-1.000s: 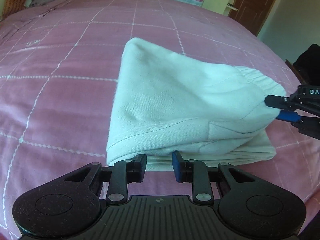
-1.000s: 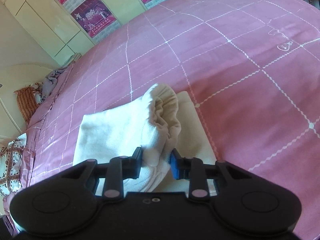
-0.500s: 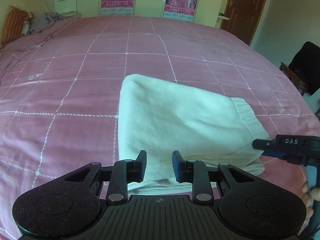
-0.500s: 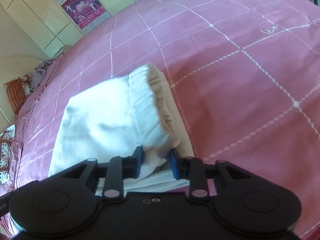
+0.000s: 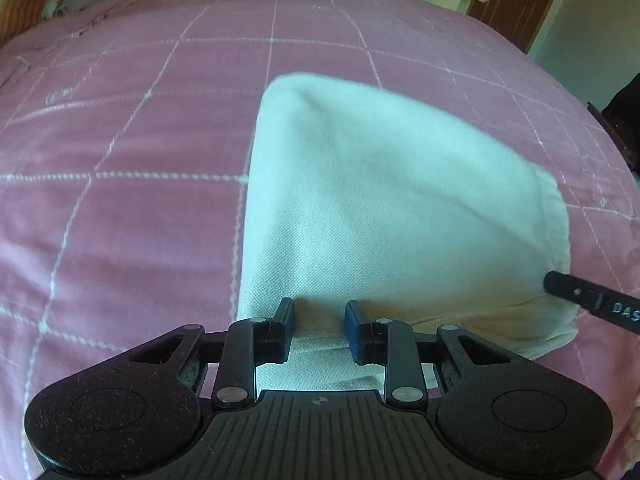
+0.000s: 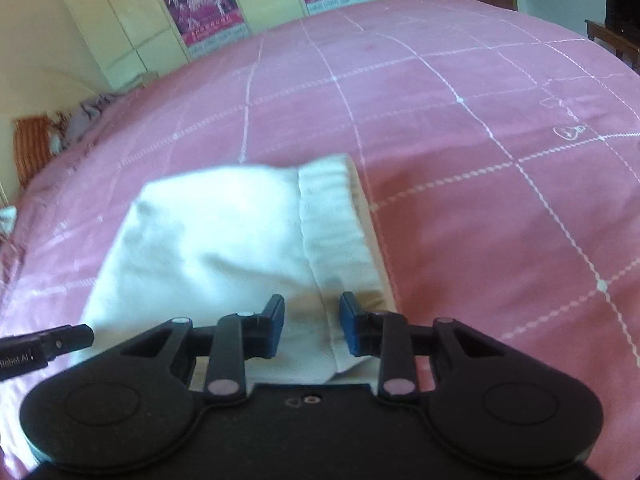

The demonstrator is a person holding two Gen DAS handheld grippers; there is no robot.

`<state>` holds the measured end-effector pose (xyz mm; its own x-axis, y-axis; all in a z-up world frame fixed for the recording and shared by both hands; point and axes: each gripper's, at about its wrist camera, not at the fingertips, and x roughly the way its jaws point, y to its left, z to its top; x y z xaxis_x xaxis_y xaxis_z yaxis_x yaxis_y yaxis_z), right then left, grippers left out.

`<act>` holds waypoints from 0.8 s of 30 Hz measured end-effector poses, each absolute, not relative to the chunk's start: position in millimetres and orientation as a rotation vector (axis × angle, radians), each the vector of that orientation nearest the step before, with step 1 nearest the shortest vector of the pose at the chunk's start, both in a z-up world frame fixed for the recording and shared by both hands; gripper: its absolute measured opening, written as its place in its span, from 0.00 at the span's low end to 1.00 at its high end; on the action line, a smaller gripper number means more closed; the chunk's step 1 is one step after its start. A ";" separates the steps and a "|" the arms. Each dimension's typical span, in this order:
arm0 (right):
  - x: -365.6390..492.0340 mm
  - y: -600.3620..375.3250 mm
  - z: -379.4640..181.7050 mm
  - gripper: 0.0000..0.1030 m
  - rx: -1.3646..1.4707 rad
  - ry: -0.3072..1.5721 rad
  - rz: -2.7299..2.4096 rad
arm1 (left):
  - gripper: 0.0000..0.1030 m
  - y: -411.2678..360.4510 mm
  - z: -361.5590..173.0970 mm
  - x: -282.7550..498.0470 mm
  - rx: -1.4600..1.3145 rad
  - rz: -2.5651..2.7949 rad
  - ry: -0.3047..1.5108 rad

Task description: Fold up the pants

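Pants lie folded, near edge hidden behind both grippers.

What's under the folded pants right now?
The pink bedspread shows all around the pants, so they lie on it. At the near right edge a beige lower layer sticks out beneath the white top fold. Anything else beneath is covered.

"das" on right tongs
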<state>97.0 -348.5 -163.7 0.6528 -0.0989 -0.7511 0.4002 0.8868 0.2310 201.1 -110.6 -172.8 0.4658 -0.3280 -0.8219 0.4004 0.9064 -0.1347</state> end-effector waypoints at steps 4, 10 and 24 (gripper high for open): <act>91.0 -344.4 -163.5 0.28 0.328 0.834 -0.257 | 0.29 -114.8 -166.1 194.5 0.140 -0.463 0.958; 104.8 -351.1 -133.5 0.33 0.367 0.755 -0.220 | 0.29 -128.9 -134.9 213.3 0.120 -0.478 0.873; 196.9 -363.1 -183.7 0.36 0.161 0.818 -0.305 | 0.29 -174.0 -197.6 303.3 0.123 -0.378 0.941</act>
<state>196.9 -363.1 -183.7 0.6432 -0.2049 -0.7377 0.3281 0.9443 0.0238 303.3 -174.0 -197.6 0.5290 -0.2628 -0.8069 0.3687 0.9276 -0.0604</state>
